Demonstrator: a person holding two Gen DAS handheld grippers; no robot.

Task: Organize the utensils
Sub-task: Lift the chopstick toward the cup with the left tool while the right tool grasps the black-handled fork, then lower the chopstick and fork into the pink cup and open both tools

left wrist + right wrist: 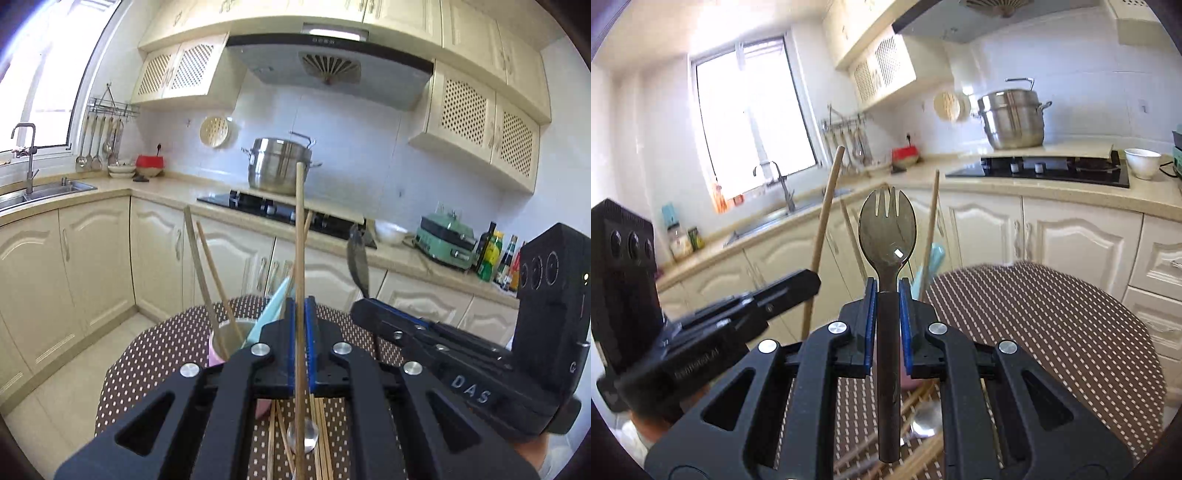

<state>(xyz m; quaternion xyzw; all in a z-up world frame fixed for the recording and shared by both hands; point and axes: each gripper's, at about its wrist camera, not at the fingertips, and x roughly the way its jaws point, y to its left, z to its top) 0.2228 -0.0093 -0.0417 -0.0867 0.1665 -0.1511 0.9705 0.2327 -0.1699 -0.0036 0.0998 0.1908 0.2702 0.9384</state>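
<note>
The left hand-held gripper [300,314] is clamped on a single wooden chopstick [300,236], which stands nearly upright between the blue pads, its long axis running from below the jaws to well above them. The right hand-held gripper [886,299] is closed on the dark handle of a spork [887,232], tines up, its long axis likewise upright.

Both are raised over the round table [173,332] with its dotted brown cloth. The pink cup [218,350] sits just ahead and to the left of the left gripper, closer to it than to the right one, which shows further off on the other side. So the chopstick looks like the nearer candidate for dropping in, and it would need to shift left and come down lower end first.

The cup already holds two chopsticks [207,273] leaning leftward and a pale blue utensil [271,306] tilted toward the gripper. More chopsticks [321,435] and a metal spoon [303,437] lie loose on the cloth at the near edge, beneath the jaws.
</note>
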